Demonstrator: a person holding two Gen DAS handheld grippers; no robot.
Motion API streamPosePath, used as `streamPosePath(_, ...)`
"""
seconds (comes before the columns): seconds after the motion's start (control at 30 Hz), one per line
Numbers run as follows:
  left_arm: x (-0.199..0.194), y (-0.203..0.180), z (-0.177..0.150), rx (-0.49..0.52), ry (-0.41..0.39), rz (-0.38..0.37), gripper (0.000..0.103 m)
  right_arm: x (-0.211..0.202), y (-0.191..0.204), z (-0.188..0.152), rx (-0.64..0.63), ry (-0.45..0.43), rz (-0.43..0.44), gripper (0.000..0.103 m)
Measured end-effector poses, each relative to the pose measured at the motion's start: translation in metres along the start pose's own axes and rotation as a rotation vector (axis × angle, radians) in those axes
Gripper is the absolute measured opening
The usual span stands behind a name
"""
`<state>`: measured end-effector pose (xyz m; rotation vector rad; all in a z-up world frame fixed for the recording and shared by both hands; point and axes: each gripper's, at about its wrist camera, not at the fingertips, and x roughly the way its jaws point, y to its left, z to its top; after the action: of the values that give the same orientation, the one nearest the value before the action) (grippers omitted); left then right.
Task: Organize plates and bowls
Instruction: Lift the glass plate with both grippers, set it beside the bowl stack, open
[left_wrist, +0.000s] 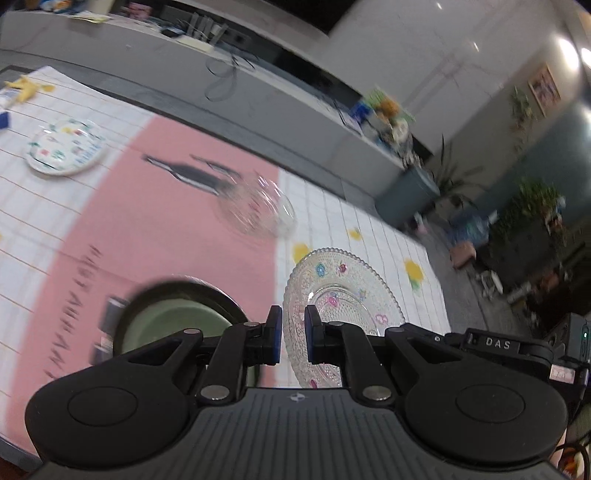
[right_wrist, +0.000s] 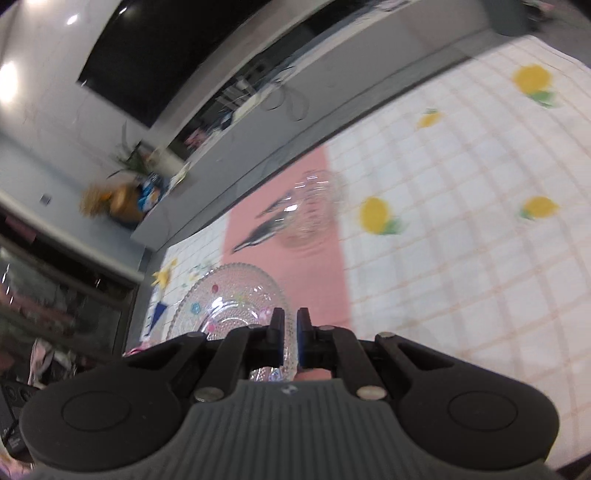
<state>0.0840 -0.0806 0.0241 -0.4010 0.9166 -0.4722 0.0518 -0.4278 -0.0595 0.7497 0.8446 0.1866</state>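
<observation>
While both tongs, left (left_wrist: 293, 334) and right (right_wrist: 290, 338), clench opposite rims of the glass plate (left_wrist: 343, 291), sharing its weight, it rides level above the counter (left_wrist: 373, 236).

The counter carries a white grid-pattern cloth (left_wrist: 369, 221) printed with yellow flowers (right_wrist: 375, 216) and a broad pink band (left_wrist: 166, 221) bearing dark lettering. A long grey ledge (left_wrist: 258, 92) runs behind it, holding loose cables (left_wrist: 221, 79). Potted plants (left_wrist: 532, 206) stand on the floor beyond. A framed picture (left_wrist: 543, 88) hangs on the wall.
</observation>
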Motion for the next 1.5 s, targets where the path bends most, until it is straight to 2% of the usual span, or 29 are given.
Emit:
streamPosePath(0.27,0.047,-0.026,-0.040,0.059,0.091,0.074,0.013,-0.001,-0.073,-0.011,0.084,0.013,-0.077,0.005)
streamPosePath(0.47,0.062,-0.033,-0.062,0.083,0.107,0.143,0.013,0.017,-0.096,-0.014,0.099,0.075,-0.126,0.005)
streamPosePath(0.77,0.085,-0.036,-0.086,0.127,0.122,0.250,0.013,0.040,-0.102,-0.016,0.029,0.143,-0.214,0.005)
streamPosePath(1.2,0.095,-0.038,-0.097,0.157,0.095,0.317,0.014,0.053,-0.102,-0.014,-0.001,0.155,-0.240,0.006)
streamPosePath(1.5,0.102,-0.034,-0.099,0.157,0.102,0.335,0.014,0.064,-0.096,-0.015,-0.045,0.171,-0.276,0.008)
